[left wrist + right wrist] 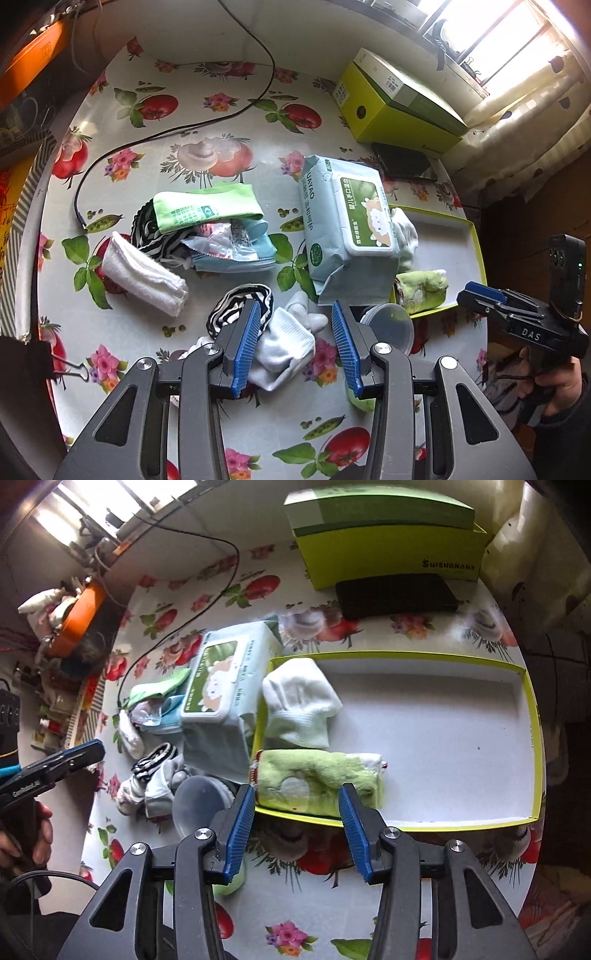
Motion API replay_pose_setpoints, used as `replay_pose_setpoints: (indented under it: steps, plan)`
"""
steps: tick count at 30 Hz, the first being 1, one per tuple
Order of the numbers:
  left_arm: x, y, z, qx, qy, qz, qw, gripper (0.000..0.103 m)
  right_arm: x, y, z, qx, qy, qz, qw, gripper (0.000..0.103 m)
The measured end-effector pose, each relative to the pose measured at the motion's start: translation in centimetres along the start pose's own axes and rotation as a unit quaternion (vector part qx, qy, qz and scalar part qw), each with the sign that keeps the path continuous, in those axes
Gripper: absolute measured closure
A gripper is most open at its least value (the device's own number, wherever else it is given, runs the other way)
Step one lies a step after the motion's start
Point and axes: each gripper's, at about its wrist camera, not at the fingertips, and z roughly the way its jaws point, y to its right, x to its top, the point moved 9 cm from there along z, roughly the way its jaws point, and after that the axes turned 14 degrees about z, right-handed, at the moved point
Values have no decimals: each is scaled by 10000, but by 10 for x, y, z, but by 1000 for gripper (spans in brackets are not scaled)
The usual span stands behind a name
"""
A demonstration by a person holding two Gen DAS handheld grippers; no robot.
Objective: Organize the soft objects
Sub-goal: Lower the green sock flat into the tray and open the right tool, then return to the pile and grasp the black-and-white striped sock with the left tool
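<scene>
My left gripper point(295, 314) is open, its blue pads either side of a white sock point(282, 350) lying on the table beside a black-and-white striped cloth point(240, 306). A rolled white towel point(144, 273) and a pile with a green cloth point(207, 206) lie further left. My right gripper point(297, 797) is open and empty, just in front of a yellow-rimmed tray point(532, 738). In the tray lie a rolled green towel point(317, 779) and a folded white sock point(299, 705). The right gripper also shows in the left wrist view point(480, 295).
A pack of wet wipes point(347, 229) leans against the tray's left side. A clear plastic lid point(388, 325) lies near the tray corner. A green box point(388, 535) and a black case point(395, 594) stand at the back. A black cable point(166, 129) crosses the floral tablecloth.
</scene>
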Motion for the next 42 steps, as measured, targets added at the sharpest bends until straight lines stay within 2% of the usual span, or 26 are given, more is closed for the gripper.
replay_pose_setpoints:
  steps: [6,16,28,37,42]
  plan:
    - [-13,-9,-5,222,22,58,9997,61,-11,-39,-9,95,40,-392,9992,56]
    - [-23,-24,-13,279,119,-94,9995,61,-28,-94,-9,261,-81,-869,9958,56]
    - [-36,-43,-8,341,89,-241,9991,61,-35,-133,-2,333,-239,-1230,9916,56]
    - [-50,-62,9,217,-66,-427,9988,61,-42,-150,14,308,-436,-1443,9881,56]
    - [-59,-62,27,-14,-249,-471,9986,61,-46,-154,23,289,-570,-1499,9866,56]
